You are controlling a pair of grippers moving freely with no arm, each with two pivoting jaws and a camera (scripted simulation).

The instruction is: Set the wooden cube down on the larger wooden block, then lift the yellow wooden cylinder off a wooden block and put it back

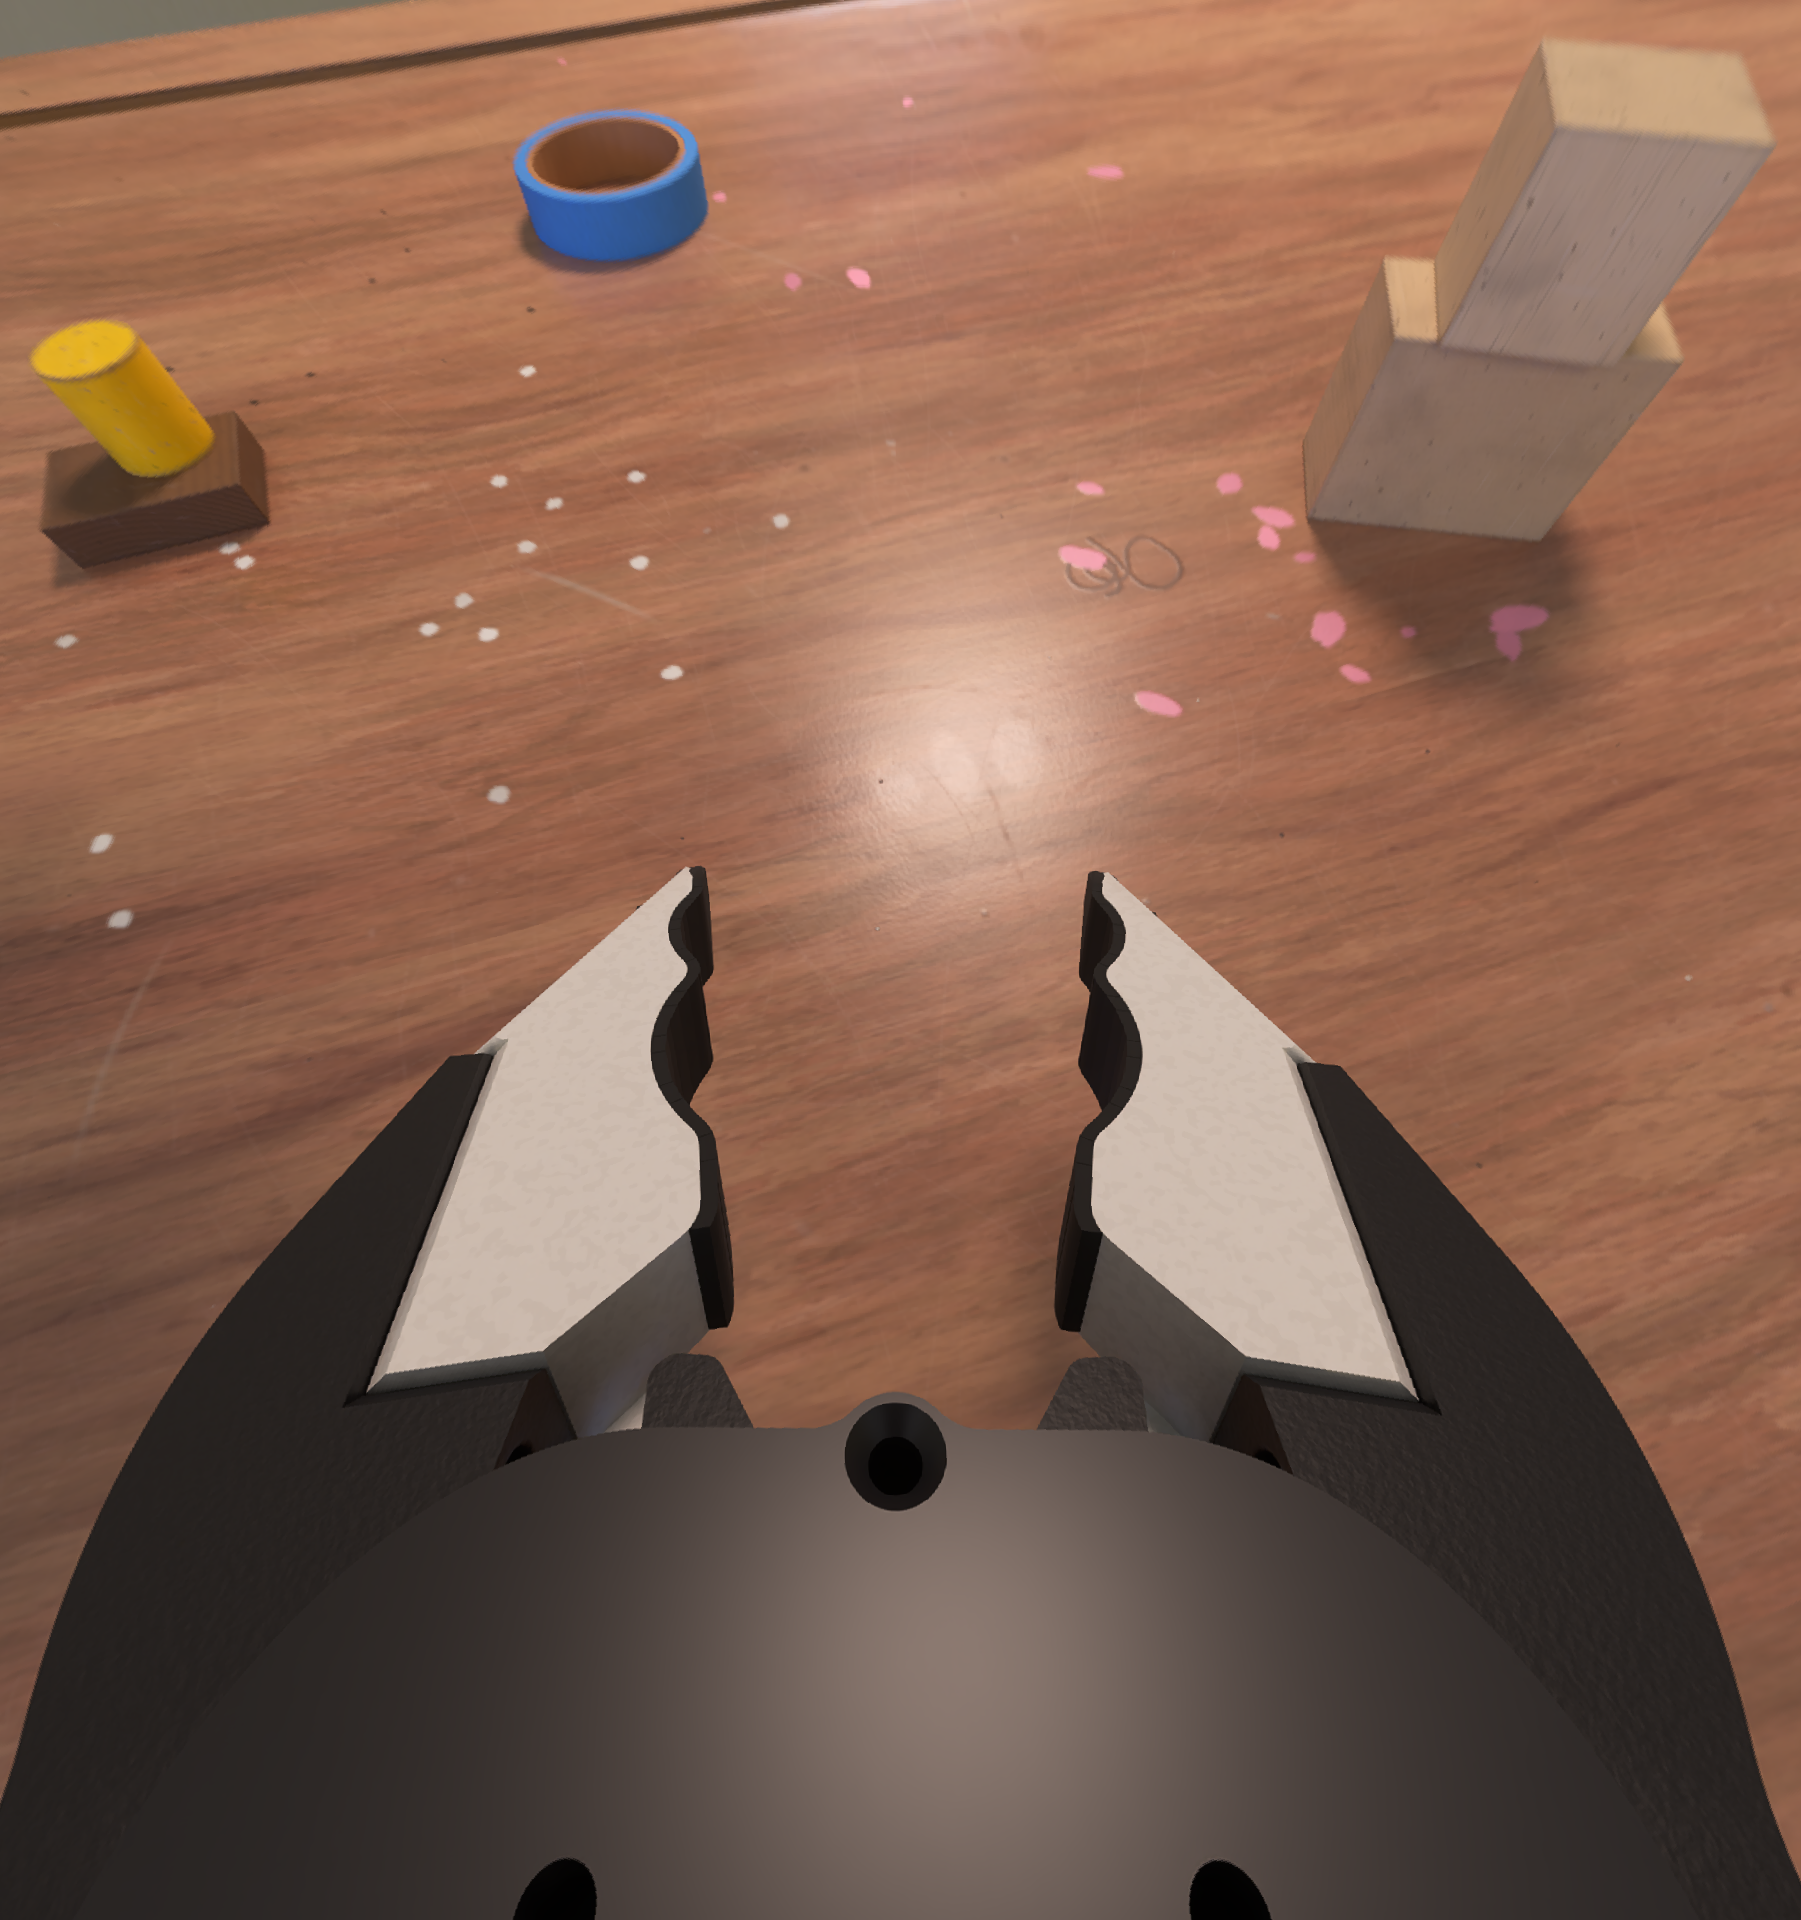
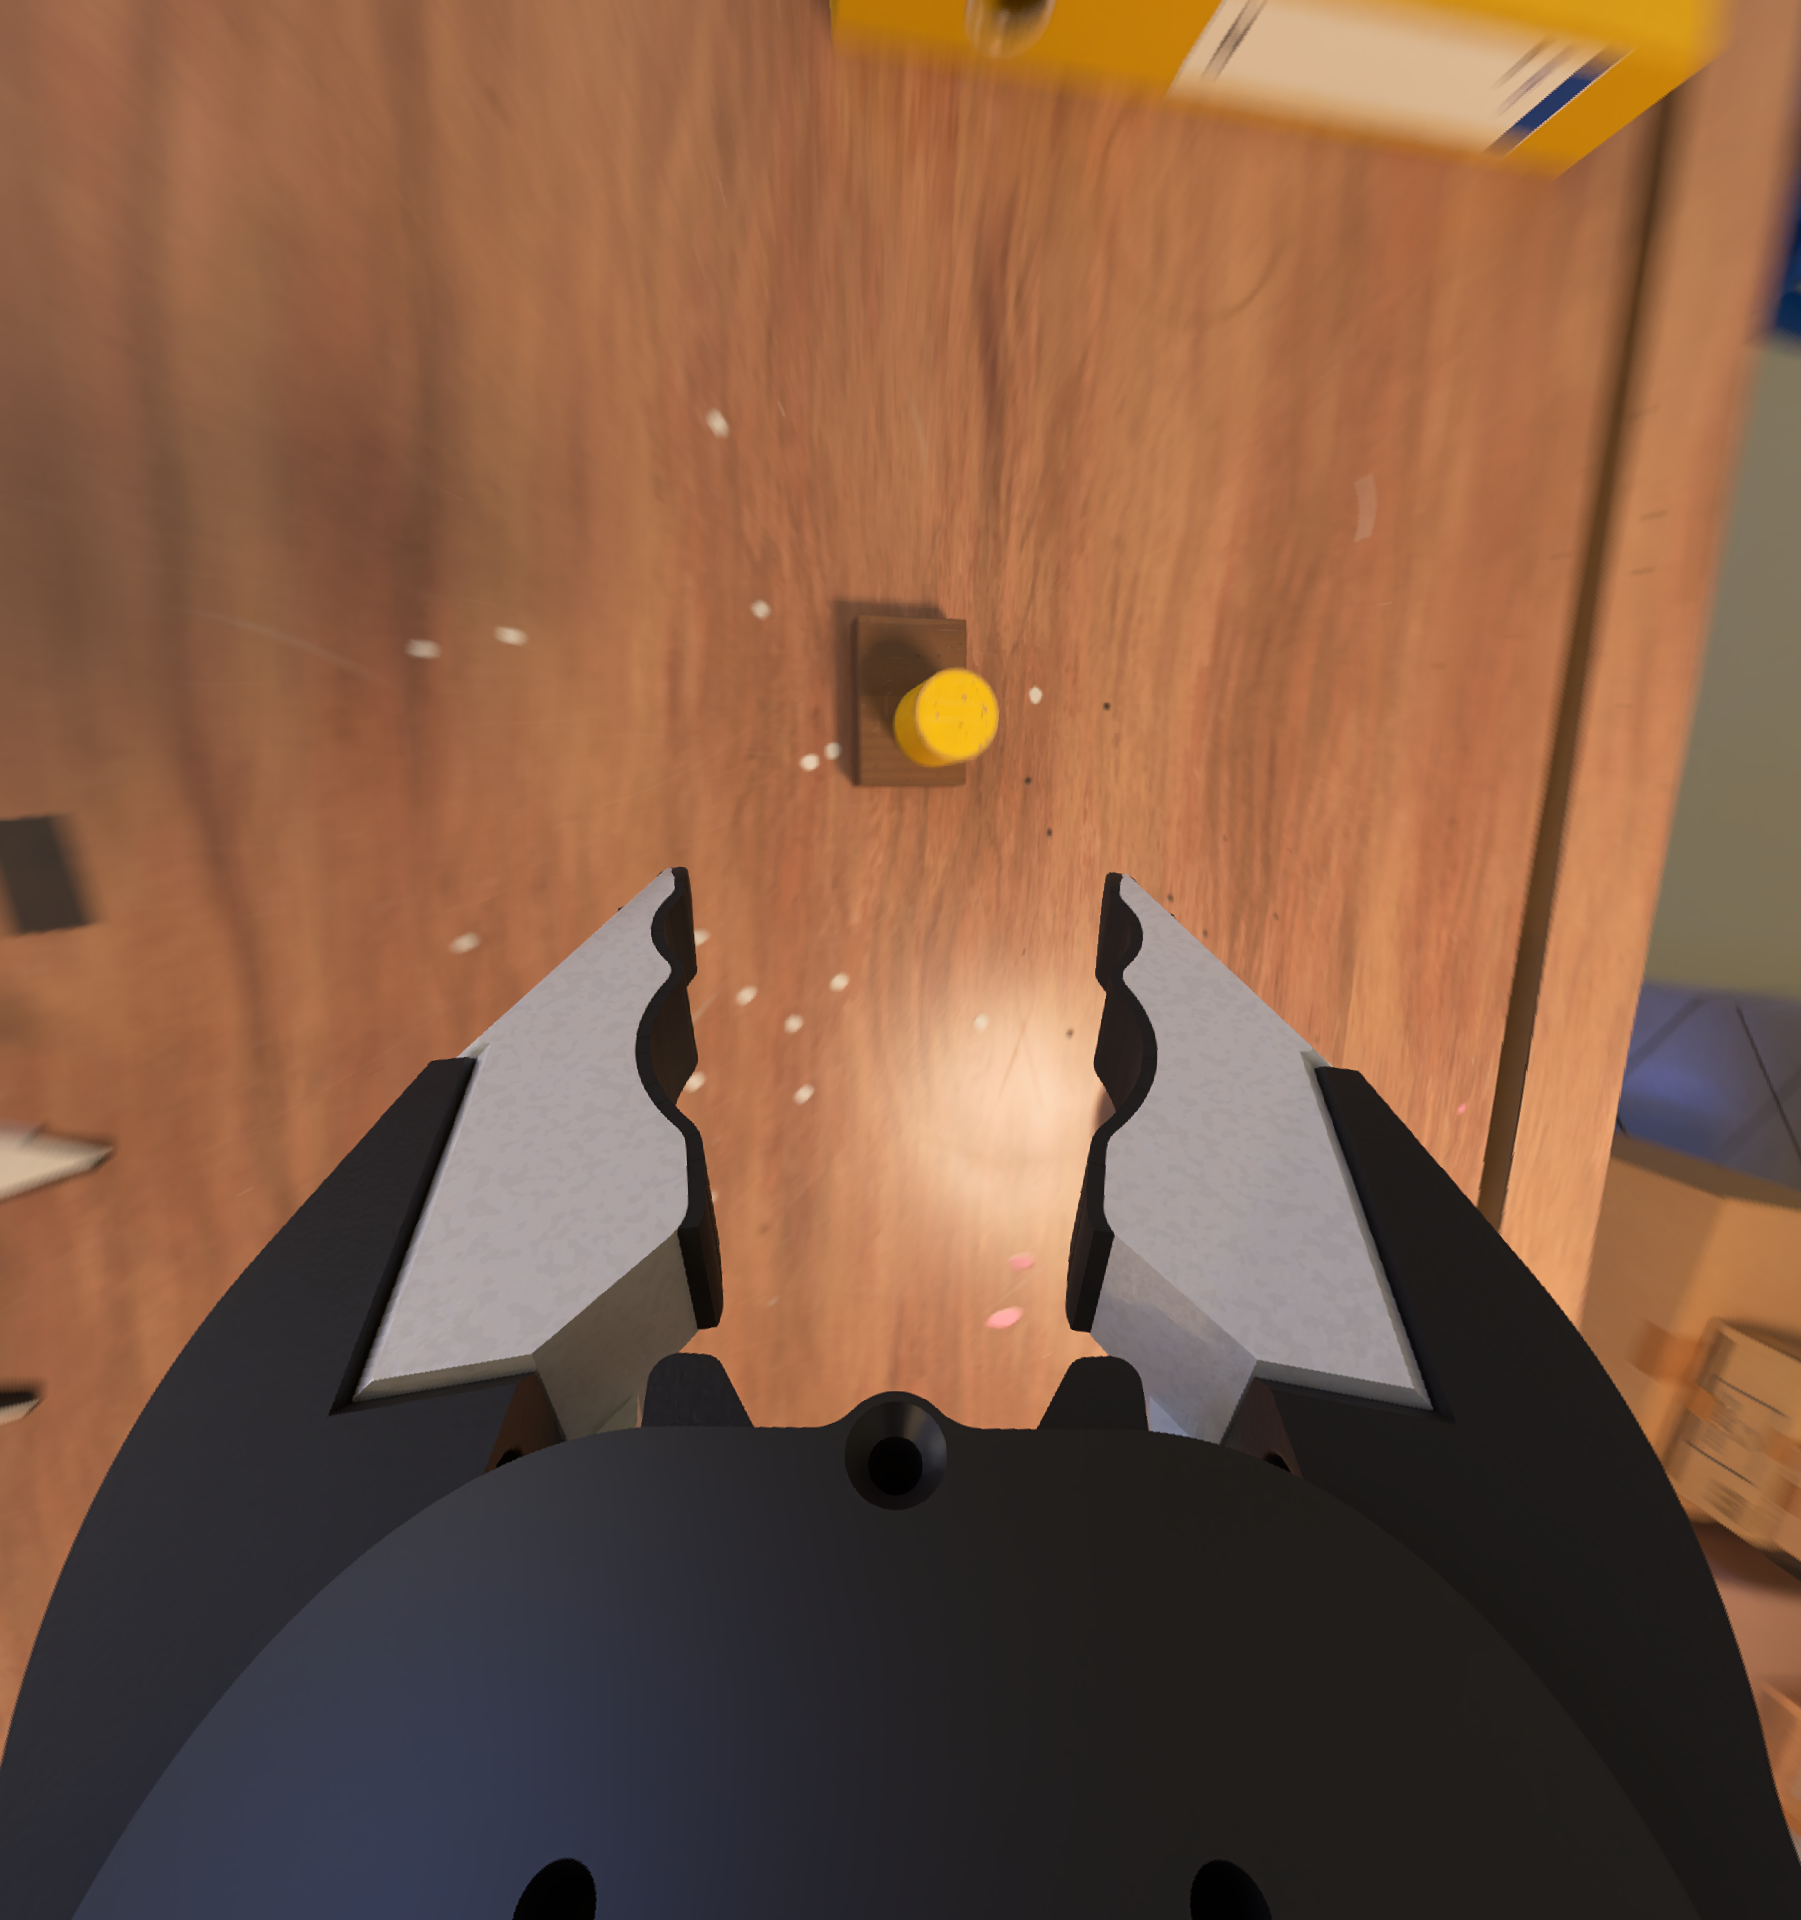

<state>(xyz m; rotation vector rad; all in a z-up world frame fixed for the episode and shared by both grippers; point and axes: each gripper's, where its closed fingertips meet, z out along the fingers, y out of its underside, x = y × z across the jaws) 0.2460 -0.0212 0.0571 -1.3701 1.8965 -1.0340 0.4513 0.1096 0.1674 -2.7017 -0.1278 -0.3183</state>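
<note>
Yellow wooden cylinder [image 2: 946, 717] stands on a dark wooden block [image 2: 908, 698] ahead of the right gripper [image 2: 896, 883], jaws apart and empty, while the left gripper [image 1: 896, 883], likewise spread and empty, faces the pale cube [image 1: 1592, 197] atop the larger block [image 1: 1478, 436].

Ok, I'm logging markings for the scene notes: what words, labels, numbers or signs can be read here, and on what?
Nothing here can be read.
Yellow box at the table's far end: pale label, too blurred to read.
Table: pencil scribble, only loops, not legible.
Yellow cylinder, dark block, blue tape roll, wooden cube, larger wooden block: no writing visible.
</note>
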